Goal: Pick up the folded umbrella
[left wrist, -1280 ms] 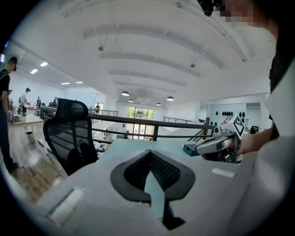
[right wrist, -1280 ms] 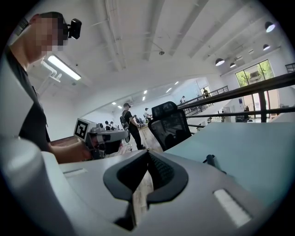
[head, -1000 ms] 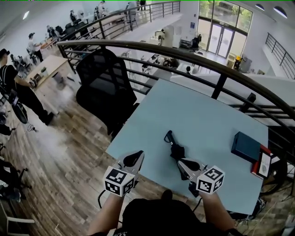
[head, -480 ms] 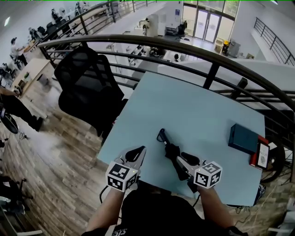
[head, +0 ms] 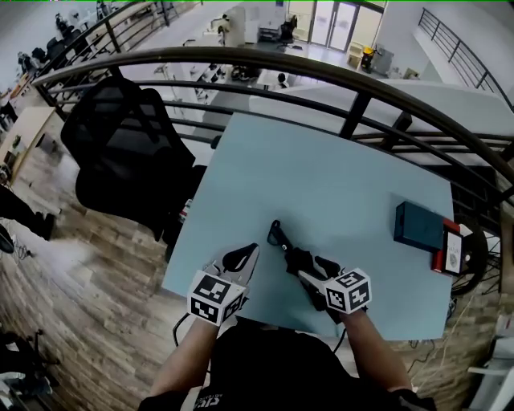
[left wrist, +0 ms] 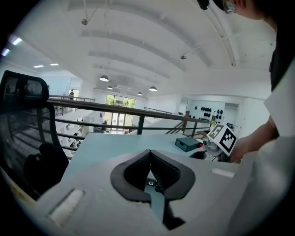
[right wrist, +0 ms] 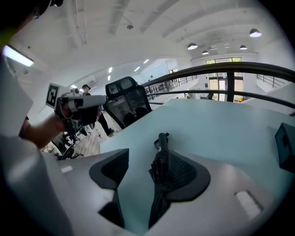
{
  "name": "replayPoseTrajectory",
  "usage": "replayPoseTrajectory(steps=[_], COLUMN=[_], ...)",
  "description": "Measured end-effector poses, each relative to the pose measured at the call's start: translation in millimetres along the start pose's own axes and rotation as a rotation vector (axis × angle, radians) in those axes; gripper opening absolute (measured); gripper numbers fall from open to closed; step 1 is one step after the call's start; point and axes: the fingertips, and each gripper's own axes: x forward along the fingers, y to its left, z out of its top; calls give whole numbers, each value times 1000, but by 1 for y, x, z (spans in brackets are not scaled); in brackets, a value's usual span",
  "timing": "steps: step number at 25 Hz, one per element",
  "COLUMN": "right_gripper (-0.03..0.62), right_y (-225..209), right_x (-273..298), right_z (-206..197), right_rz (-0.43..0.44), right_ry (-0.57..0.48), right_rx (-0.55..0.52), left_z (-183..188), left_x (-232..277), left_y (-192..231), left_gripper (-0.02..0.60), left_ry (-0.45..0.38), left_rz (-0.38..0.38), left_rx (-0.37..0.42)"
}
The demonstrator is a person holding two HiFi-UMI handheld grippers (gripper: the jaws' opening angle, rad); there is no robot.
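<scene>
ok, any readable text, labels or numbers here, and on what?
No legible words or numbers.
Marker cubes: square code patterns, no letters.
Tiny tag deep in the left gripper: too small to read.
White item beside the dark box: print blurred.

Pale blue table [head: 321, 181] beside curved black railing [head: 241, 54], wood floor [head: 88, 297], black chair [head: 120, 152].

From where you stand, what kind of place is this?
Probably a mezzanine in an open lab or workshop: a curved railing runs behind the table, a lower floor with glass doors shows beyond it, and an office chair stands nearby.
</scene>
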Motion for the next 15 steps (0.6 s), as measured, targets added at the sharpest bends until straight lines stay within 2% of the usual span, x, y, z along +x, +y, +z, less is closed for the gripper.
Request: replayPoseTrajectory(steps=[9,15], right_gripper=[304,320], right_y=[-18,-30], right_x=[26,41], right_z=[-42,-68], right_rz=[-75,-92], right_ry=[162,268], right_rx=[-3,26], left_z=[-15,-23], left_x=[22,28], left_y=[10,18], left_gripper=[6,6], left_ry=[35,52], left_rz=[-74,-88], left_rx=[-23,-33])
